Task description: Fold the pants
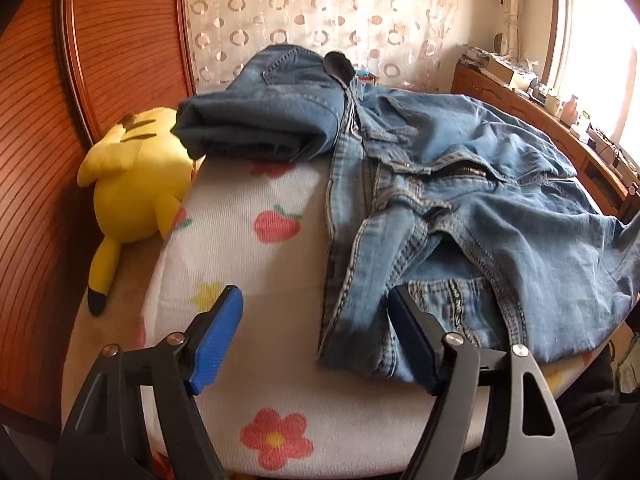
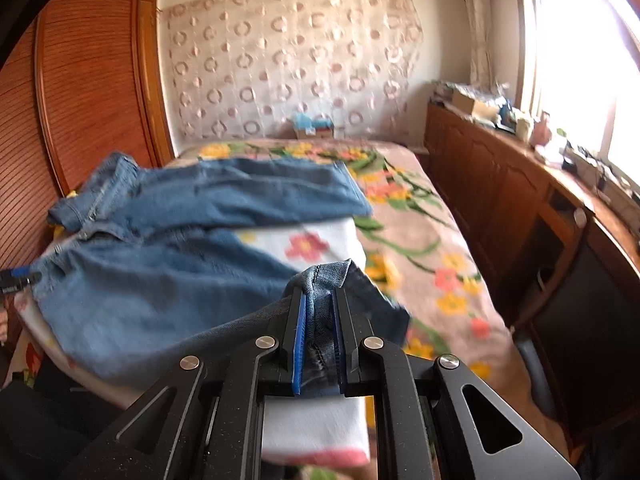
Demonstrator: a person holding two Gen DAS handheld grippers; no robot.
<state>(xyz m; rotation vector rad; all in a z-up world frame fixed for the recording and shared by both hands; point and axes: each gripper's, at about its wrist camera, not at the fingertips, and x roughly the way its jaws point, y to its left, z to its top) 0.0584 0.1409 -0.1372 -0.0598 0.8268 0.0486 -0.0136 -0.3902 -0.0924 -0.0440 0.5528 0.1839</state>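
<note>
Your right tool (image 2: 318, 322) pinches a hem of the jeans (image 2: 132, 292) sprawled on the bed's flowered cover (image 1: 248, 216), your left tool (image 1: 316, 328) wide by the waistband; denim is heavy, limp: grip seams.

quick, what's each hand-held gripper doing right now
left hand-held gripper: open, waist edge of the jeans between its jaws, not clamped.
right hand-held gripper: shut on a jeans leg hem.
</note>
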